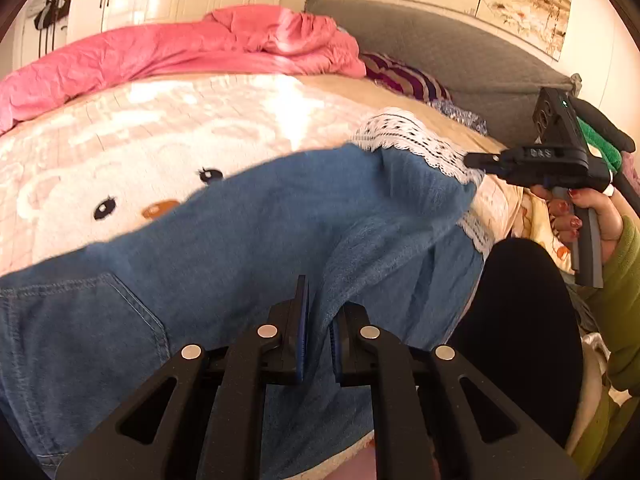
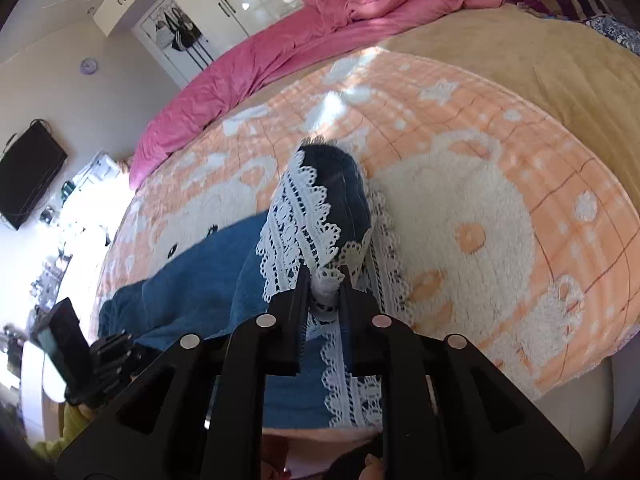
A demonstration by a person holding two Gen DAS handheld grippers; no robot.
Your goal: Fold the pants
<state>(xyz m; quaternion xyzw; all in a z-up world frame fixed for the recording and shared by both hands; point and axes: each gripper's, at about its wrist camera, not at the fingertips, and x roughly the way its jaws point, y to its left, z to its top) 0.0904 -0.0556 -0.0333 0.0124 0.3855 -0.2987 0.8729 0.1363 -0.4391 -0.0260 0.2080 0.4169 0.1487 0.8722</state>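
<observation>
Left wrist view, left to right. Pants [image 1: 240, 240], blue denim, spread across lower frame on the cartoon blanket [image 1: 140, 140]. Left gripper [image 1: 318, 320], bottom centre, clamped on a denim fold. Right gripper [image 1: 474, 159], right edge, pinches the lace hem [image 1: 408, 136]; its fingers [image 2: 303, 300] grip lace.

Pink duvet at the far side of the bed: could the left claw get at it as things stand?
Probably not: the left claw is shut on the pants, and the duvet lies across the whole bed.
</observation>
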